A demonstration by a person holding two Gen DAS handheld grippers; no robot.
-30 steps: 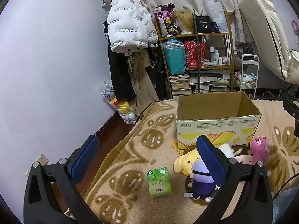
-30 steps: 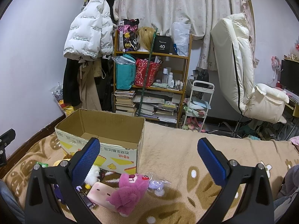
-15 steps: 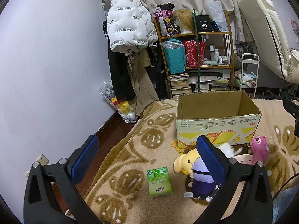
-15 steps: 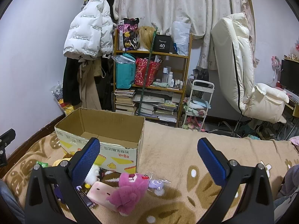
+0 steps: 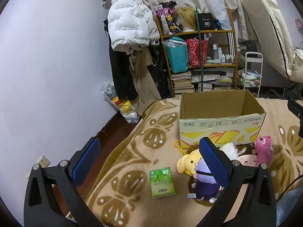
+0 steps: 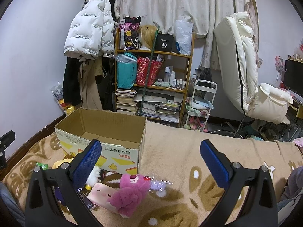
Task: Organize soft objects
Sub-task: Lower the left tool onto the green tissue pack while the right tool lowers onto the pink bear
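Note:
An open, empty cardboard box (image 5: 221, 124) stands on the patterned blanket; it also shows in the right wrist view (image 6: 102, 138). In front of it lie soft toys: a yellow plush (image 5: 186, 161), a purple doll (image 5: 203, 183), a white fluffy toy (image 5: 228, 149), a pink flat plush (image 6: 103, 195) and a magenta bear (image 5: 263, 151), also in the right wrist view (image 6: 130, 193). A green tissue pack (image 5: 162, 182) lies left of them. My left gripper (image 5: 149, 162) is open above the blanket, its right finger over the purple doll. My right gripper (image 6: 150, 164) is open above the magenta bear.
A small lilac charm in clear wrap (image 6: 158, 185) lies right of the bear. A wooden shelf (image 6: 153, 79) with books and bags, a white cart (image 6: 200, 104), hanging coats (image 5: 130, 37) and a cream recliner (image 6: 244, 71) stand behind. The bed edge drops to the floor at the left (image 5: 113, 124).

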